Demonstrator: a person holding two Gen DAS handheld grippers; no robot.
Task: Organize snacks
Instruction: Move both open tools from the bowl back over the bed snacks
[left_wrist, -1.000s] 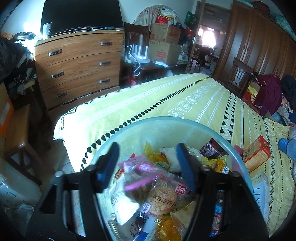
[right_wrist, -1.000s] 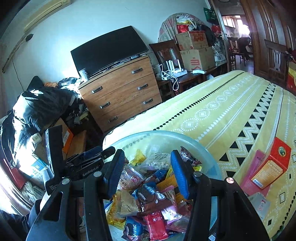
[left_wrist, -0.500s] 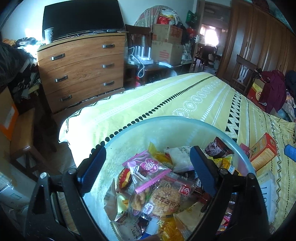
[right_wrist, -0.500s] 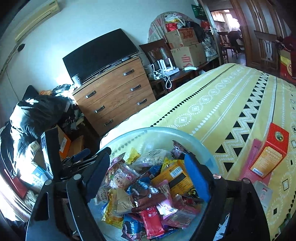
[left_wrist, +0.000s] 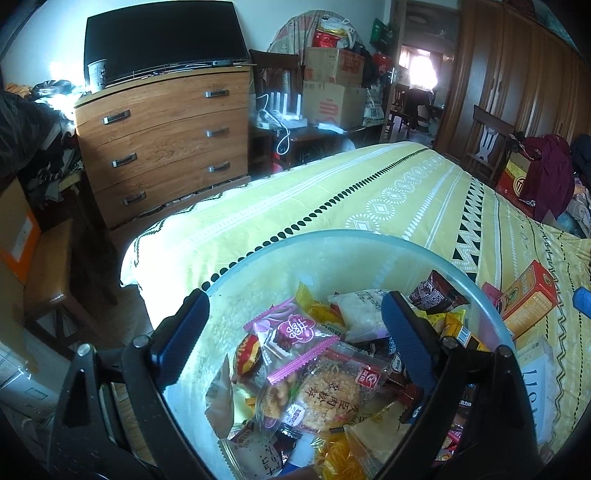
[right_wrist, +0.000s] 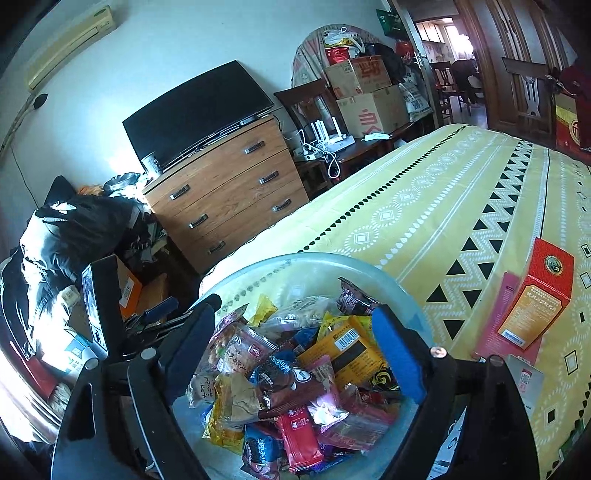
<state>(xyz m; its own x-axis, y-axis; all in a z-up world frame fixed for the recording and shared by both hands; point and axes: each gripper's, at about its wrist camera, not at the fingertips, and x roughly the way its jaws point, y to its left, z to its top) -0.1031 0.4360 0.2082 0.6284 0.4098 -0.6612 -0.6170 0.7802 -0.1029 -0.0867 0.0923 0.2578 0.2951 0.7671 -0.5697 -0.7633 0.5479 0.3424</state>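
A pale translucent basin (left_wrist: 332, 254) full of wrapped snacks sits on the yellow patterned bedspread (left_wrist: 369, 192). A pink-edged packet (left_wrist: 291, 332) and a round cracker packet (left_wrist: 328, 395) lie on top. My left gripper (left_wrist: 291, 328) hovers above the basin, open and empty. In the right wrist view the basin (right_wrist: 369, 273) holds an orange packet (right_wrist: 347, 347) and a red bar (right_wrist: 299, 435). My right gripper (right_wrist: 295, 343) is open and empty above them. The left gripper's body (right_wrist: 110, 314) shows at the left.
A red-orange box (right_wrist: 539, 295) lies on a pink box (right_wrist: 498, 321) on the bed, right of the basin; it also shows in the left wrist view (left_wrist: 528, 299). A wooden dresser (left_wrist: 162, 147) with a TV (left_wrist: 162, 40) stands beyond the bed's foot. Clutter lies at the left.
Both grippers have opened wide. The left one let go of the pink-edged packet, which now lies on the pile. Both have drawn back slightly above the basin.
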